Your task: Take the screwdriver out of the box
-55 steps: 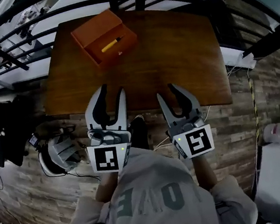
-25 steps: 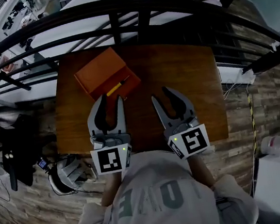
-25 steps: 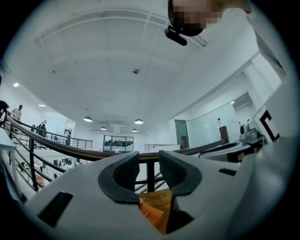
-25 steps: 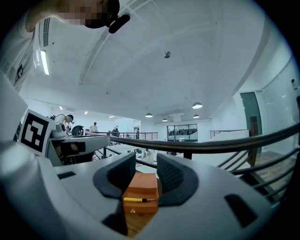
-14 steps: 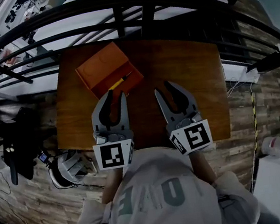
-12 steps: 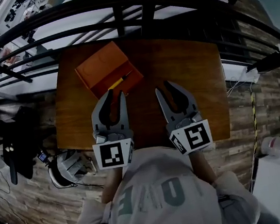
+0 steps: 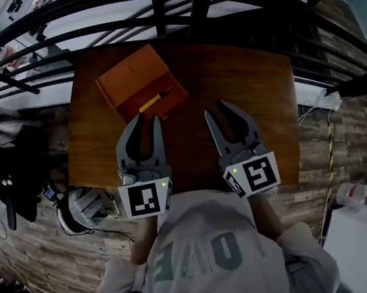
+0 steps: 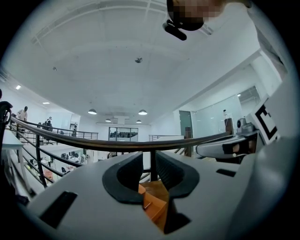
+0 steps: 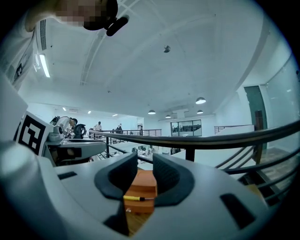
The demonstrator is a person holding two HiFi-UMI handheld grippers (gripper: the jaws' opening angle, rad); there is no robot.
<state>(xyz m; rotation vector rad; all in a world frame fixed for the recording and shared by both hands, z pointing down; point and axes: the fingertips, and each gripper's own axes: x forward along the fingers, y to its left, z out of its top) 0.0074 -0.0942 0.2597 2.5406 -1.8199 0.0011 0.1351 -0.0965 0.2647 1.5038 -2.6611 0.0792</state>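
Diagonally inside the open orange box (image 7: 126, 74), a yellow-handled screwdriver (image 7: 153, 100)

The left gripper (image 7: 148, 117) and right gripper (image 7: 215, 108) have come forward over the wooden table (image 7: 250, 91). A couple of seconds back they hung at its near edge, well short of the orange box (image 7: 133, 75). Now the left one's tips sit just beside the box's open near side (the right is level with it, farther off).
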